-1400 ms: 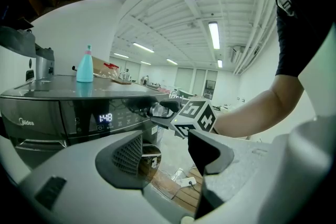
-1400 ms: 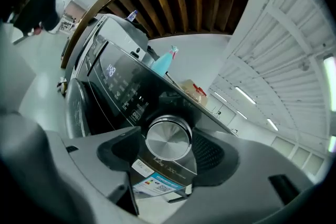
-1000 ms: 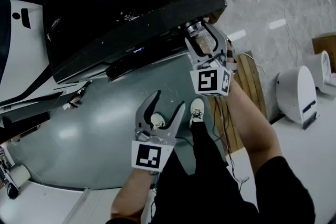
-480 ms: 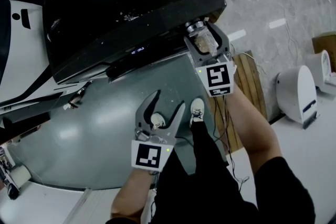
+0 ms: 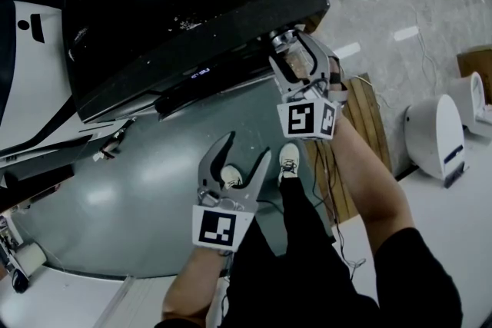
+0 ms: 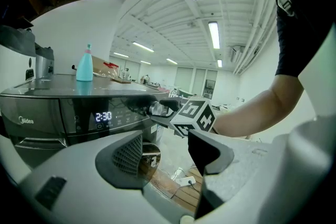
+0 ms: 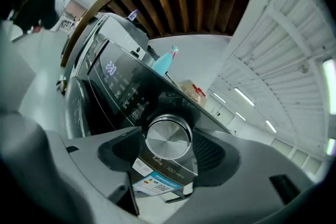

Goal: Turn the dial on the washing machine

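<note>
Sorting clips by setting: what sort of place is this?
Likely a large lab or workshop hall, not a home: a dark grey front-loading washing machine stands by a wooden slatted pallet on pale marbled floor, under long strip lights on a high white ribbed ceiling.

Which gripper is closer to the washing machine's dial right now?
Right. The right gripper is closed on the dial, with one jaw on each side. The left gripper hangs open and empty, lower down and well away from it.
</note>
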`<state>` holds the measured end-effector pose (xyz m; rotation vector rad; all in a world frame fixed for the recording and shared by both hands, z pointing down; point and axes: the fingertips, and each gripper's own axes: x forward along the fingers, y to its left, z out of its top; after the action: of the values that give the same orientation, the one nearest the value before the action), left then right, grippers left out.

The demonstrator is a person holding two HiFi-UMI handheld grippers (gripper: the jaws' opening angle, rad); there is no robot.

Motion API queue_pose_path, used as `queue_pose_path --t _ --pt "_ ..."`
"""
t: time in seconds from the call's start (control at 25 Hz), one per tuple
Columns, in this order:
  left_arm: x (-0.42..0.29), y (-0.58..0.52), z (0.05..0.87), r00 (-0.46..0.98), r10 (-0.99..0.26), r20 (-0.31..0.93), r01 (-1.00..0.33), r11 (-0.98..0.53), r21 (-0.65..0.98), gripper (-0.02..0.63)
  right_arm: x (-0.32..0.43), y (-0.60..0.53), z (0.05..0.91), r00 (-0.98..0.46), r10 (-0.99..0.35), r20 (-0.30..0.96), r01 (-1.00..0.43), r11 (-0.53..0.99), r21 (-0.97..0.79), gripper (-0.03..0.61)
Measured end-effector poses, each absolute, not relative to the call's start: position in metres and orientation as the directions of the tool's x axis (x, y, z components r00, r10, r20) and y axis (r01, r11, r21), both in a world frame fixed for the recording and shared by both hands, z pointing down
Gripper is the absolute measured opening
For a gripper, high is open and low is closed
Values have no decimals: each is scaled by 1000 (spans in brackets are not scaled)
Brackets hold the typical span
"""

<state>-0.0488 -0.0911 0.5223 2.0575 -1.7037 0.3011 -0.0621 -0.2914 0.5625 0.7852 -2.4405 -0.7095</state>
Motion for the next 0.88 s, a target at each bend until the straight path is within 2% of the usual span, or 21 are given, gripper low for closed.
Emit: queue_pose_path --t 0.2,0.52,0.64,0.88 --pt "-48 -89 523 214 -872 441 -971 -138 198 253 -63 -290 564 -709 -655 261 -356 653 668 290" --pt "-49 -86 525 210 -871 444 -971 -133 198 253 -63 -294 562 -706 -659 260 -403 675 618 273" --pt "-50 -85 525 208 -871 445 -971 -129 202 253 -61 -295 561 -715 -644 270 -457 724 516 273" --pt "-52 -84 525 207 -872 445 -972 -130 197 253 -58 -299 559 -752 -593 288 -559 805 198 272"
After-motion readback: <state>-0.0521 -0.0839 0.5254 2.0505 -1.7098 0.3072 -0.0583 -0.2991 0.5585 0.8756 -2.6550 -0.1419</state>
